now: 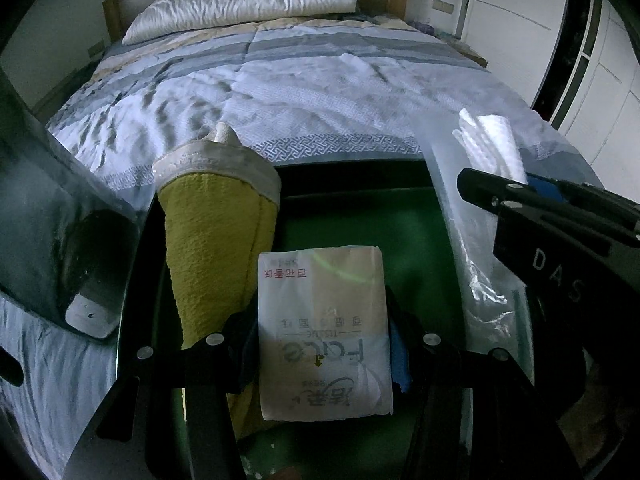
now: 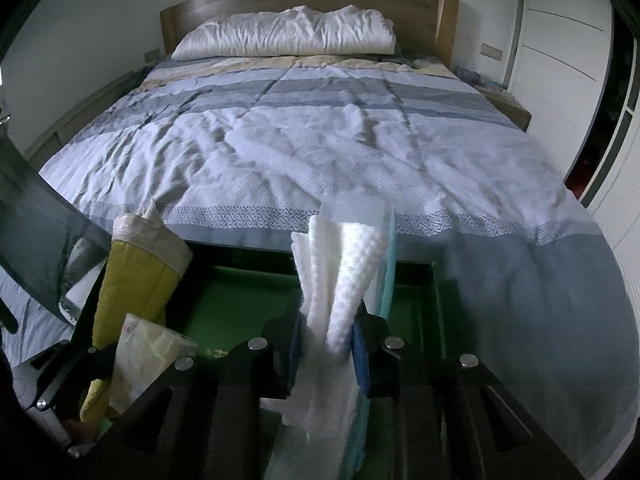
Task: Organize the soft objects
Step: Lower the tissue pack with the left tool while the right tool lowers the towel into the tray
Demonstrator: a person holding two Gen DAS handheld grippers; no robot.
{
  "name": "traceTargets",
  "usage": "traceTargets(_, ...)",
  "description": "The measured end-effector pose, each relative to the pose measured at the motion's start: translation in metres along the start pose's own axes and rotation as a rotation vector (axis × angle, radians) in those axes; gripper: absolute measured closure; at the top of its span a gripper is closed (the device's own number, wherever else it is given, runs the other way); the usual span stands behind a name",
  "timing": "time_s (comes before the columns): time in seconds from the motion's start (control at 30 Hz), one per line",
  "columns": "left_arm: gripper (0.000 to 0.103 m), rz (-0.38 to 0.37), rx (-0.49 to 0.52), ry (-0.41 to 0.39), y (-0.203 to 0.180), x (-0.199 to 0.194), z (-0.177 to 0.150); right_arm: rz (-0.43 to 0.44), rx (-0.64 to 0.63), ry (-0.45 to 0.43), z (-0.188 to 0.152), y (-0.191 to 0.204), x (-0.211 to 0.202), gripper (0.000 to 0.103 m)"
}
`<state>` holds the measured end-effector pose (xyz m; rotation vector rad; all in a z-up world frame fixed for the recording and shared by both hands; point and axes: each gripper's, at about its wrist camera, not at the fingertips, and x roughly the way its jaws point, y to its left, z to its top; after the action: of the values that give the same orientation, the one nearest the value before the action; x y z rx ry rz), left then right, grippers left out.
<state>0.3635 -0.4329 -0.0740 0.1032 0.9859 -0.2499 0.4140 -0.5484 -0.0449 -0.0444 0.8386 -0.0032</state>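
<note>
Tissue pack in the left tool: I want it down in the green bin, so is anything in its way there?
Nothing visible blocks it. The tissue pack has the bare floor of the green bin ahead of it. The yellow towel leans close on its left, and the bagged white cloth stands off to its right.

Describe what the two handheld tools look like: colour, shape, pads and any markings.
Both are matte black, angular two-finger tools with flat plate linkages joined by round silver bolts. The left tool and the right tool carry blue pads on the inner faces of their fingers. White letters "DAS" mark the right tool's side, seen from the left wrist. No cables or sleeves show.
</note>
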Motion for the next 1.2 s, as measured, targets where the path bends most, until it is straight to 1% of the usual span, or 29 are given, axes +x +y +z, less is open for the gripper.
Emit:
traceTargets(0.5,0.056,0.009,0.004,0.001,-0.0023,0.0052,0.0019,-0.003,-0.015,0.020,0.0009,0.0016,0.0076,0.081)
traceTargets(0.63,0.056,0.011,0.004,0.002,-0.0023,0.0053,0.0020,-0.005,-0.015,0.021,0.0018,0.0017,0.0079,0.074)
traceTargets(1.0,0.056,0.006,0.006,0.011,-0.0043,0.0060,0.0021,-0.007,-0.018,0.024,0.0024,0.0018,0.0071,0.072)
traceTargets(1.1,0.053,0.002,0.006,0.017,-0.0053,0.0069,0.0019,-0.005,-0.017,0.028,0.0024,0.0017,0.0058,0.063)
traceTargets(1.17,0.043,-0.002,0.003,0.016,-0.0057,0.0062,0.0019,0.000,-0.011,0.026,0.0029,0.0009,0.0048,0.051)
traceTargets(1.2,0.042,-0.003,0.003,0.013,-0.0060,0.0053,0.0017,0.001,-0.006,0.024,0.0030,0.0002,0.0035,0.049)
